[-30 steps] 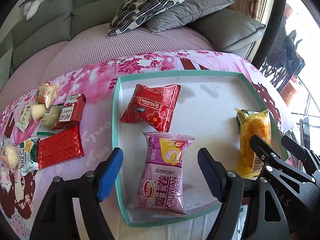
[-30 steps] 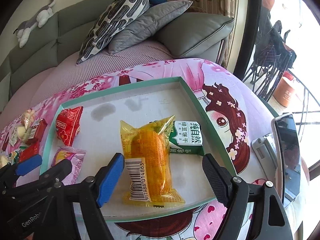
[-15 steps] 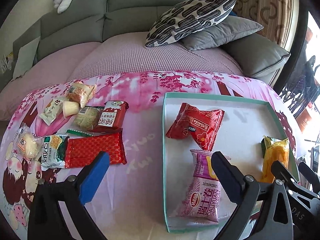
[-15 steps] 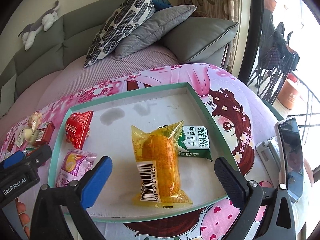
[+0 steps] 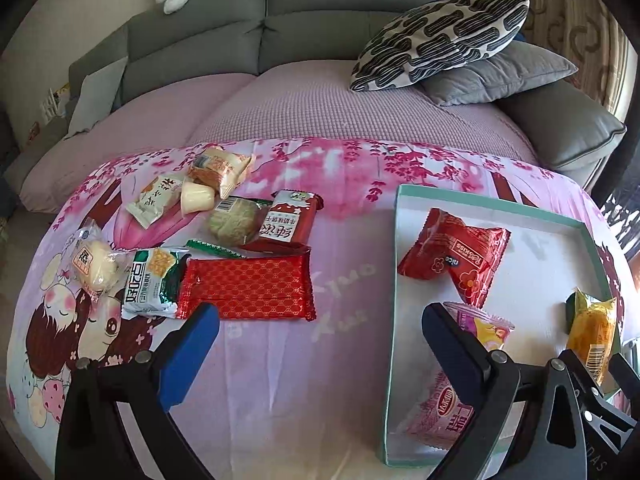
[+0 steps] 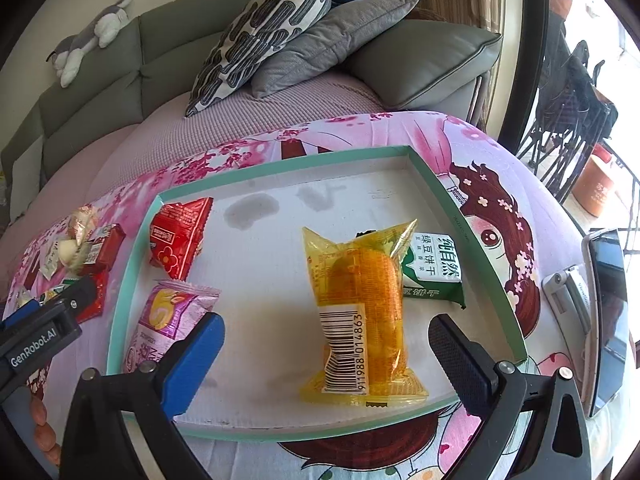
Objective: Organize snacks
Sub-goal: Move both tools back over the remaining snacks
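I see both claws now spread wide, empty: left gripper (image 5: pixel 320 336), right gripper (image 6: pixel 326 346) | purple roll (image 6: pixel 168 316) and yellow cake (image 6: pixel 362 312) released inside tray (image 6: pixel 280 168) | left has swung toward red pack (image 5: pixel 246 288) left of tray | four in, pile remains.

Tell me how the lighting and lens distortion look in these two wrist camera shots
Left wrist view: strong fisheye curve, dark corners, the sofa bowed; the teal tray lit evenly, focus sharp. Right wrist view: daylight blows out the window at upper right, the orange snack packet shows sheen, and its barcode reads clearly; the same barrel bending at the edges.
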The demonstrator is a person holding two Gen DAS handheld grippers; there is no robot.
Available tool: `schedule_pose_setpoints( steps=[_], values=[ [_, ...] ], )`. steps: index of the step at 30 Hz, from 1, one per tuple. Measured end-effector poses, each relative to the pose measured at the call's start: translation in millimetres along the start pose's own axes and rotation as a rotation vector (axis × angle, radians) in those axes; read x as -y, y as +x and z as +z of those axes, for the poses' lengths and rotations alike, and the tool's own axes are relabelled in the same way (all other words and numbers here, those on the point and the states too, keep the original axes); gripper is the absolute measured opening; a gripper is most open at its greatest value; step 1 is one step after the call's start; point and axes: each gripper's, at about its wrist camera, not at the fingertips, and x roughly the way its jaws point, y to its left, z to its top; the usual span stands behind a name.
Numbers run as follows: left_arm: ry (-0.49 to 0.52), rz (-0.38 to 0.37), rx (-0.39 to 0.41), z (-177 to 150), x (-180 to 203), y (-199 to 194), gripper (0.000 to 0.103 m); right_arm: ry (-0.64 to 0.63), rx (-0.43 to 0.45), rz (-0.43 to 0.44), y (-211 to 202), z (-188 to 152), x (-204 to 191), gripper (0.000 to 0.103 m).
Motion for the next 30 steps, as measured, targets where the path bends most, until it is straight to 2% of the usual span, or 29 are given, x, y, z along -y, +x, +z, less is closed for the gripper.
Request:
schedule_pose_setpoints(
  steps=[3, 5, 9, 14, 18, 24, 30],
  values=[
    [-0.009, 0.023, 0.008, 0.9, -7.6, -1.0, 0.101, -0.002, -0.001, 0.016, 1.7, -0.6, -6.8, 0.103],
    [-0.015, 0.037, 0.013, 0.8, -12.6, -2.5, 0.101, -0.016, -0.009, -0.010, 4.7, -1.1, -12.5, 0.103],
    [-0.037, 0.011, 0.017, 2.0, -24.8, -3.6, 0.101, -0.015, 0.011, -0.057, 3.9, -4.0, -20.0, 0.103],
    [-0.017, 0.031, 0.029, 1.6, -37.1, -3.8, 0.101, 0.030, 0.044, -0.007, -3.5, 0.1, -23.9, 0.103],
    [-0.025, 0.054, 0.038, 2.2, -53.0, -3.7, 0.101, 0.008, 0.050, -0.004, -5.5, 1.3, -37.1, 0.103],
    [-0.078, 0.085, 0.024, 1.7, -88.6, -1.5, 0.101, -0.053, 0.043, 0.008, -7.0, -0.8, -65.4, 0.103],
    [-0.155, 0.171, 0.018, 0.4, -144.2, -5.9, 0.101, -0.116, 0.045, 0.055, -9.3, -6.1, -105.4, 0.103]
  ],
)
